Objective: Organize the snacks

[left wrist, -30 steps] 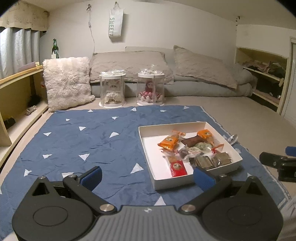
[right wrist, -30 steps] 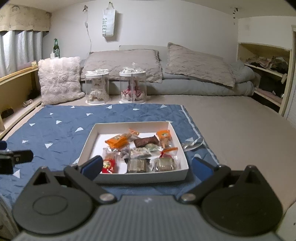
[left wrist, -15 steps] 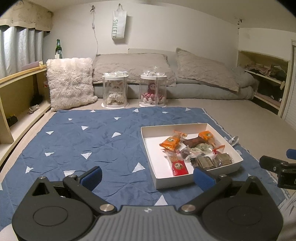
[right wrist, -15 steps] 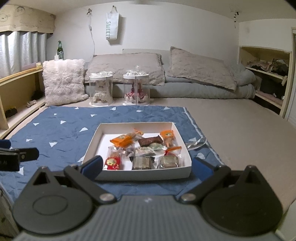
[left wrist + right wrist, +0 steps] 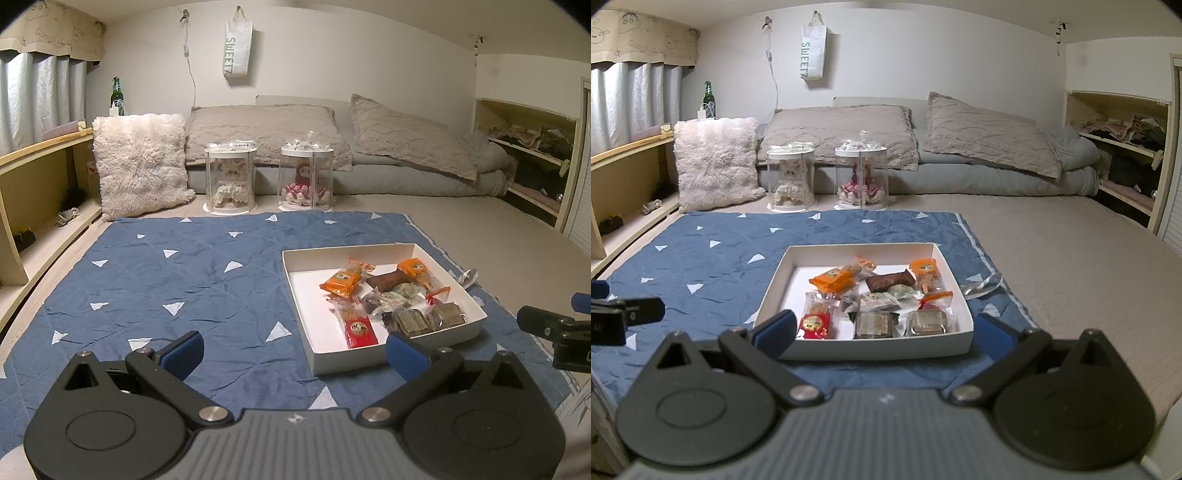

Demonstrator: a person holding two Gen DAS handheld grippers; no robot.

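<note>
Box (image 5: pixel 951 341): shallow, white, open-topped, square-cornered; lies flat on the blue quilt (image 5: pixel 192 280), toward its right edge.

Contents, all inside the box, loosely heaped in its right and near parts, far-left floor bare:
- orange packet (image 5: pixel 834 277), flat, with a round green-edged emblem, wording too small to read
- second orange packet (image 5: pixel 925 271), by the right wall, similar emblem
- brown bar (image 5: pixel 891 280), between the two orange packets
- red packet (image 5: pixel 813 325), clear upper half, gold roundel; "HK" legible in the left view (image 5: pixel 360 328)
- two clear-wrapped dark squares (image 5: pixel 873 325), side by side against the near wall
- pale green wrapped sweets (image 5: pixel 882 301), mid-box, print unreadable

Clear wrapper (image 5: pixel 982 286): on the quilt, just outside the box's right wall.

Bag (image 5: pixel 237 48): white, hung on the far wall, printed "SWEETZ" vertically.

Valance (image 5: pixel 639 37): over the curtains, cartoon faces and "GOOD".

Left gripper (image 5: pixel 293 354): jaws spread wide, nothing between them, above the quilt beside the box's near-left corner.

Right gripper (image 5: pixel 884 334): jaws spread wide, empty, straddling the box's near wall.
</note>
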